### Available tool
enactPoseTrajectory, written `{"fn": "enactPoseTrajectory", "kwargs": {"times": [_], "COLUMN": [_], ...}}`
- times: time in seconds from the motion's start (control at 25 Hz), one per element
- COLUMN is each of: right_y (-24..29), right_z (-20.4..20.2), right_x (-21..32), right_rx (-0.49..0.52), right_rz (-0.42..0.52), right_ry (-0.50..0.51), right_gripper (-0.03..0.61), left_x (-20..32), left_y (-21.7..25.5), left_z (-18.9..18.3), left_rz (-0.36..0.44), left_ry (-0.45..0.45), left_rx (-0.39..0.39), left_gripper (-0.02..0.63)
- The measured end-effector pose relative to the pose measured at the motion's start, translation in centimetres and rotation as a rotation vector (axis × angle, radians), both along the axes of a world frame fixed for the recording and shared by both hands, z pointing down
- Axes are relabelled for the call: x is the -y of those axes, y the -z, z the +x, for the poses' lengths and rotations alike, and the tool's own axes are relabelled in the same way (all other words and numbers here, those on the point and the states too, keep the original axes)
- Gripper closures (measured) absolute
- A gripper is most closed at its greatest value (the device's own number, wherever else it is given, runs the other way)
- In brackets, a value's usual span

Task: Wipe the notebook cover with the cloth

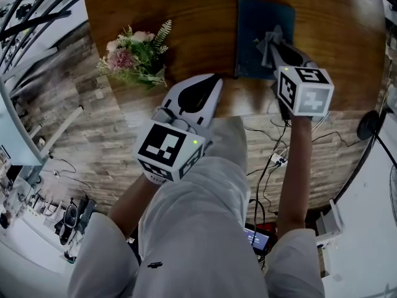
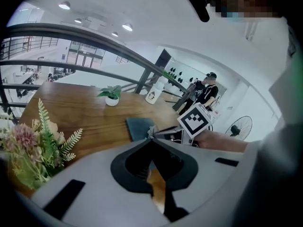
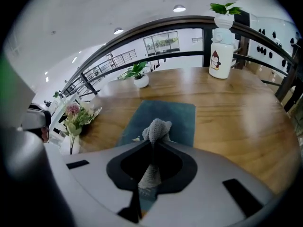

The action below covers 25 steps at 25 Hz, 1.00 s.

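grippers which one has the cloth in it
The right gripper: its jaws are shut on the grey cloth, over the blue notebook. The left gripper is shut on nothing.

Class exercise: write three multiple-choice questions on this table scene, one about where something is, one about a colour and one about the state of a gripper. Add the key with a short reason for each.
1. In the head view, where do the flowers stand from the notebook?
A. to its left
B. to its right
C. on top of it

2. What colour is the notebook cover?
A. red
B. dark teal
C. yellow

3. The right gripper is
A. open and empty
B. shut on the cloth
C. shut on a pen

Key:
1 A, the flowers sit apart at the notebook's left.
2 B, the cover shows dark teal in all three views.
3 B, its jaws pinch the grey cloth above the cover.
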State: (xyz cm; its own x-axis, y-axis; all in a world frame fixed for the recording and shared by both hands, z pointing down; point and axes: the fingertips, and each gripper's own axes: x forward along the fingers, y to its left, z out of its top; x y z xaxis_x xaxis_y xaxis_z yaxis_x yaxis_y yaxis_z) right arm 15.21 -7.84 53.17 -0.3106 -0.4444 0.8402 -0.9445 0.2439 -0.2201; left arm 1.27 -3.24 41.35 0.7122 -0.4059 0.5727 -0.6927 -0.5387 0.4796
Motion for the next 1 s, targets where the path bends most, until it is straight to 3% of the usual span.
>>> {"fn": "enactPoseTrajectory", "kwargs": {"times": [1.0], "right_y": [-0.2], "right_z": [-8.9], "right_x": [-3.0], "right_rx": [0.072], "right_rz": [-0.037], "right_ry": [0.136], "right_gripper": [0.548], "left_x": [-1.0], "left_y": [0.1], "left_z": [-2.6], "left_rz": [0.004], "left_ry": [0.029], "left_rx": [-0.002], "left_gripper": [0.595]}}
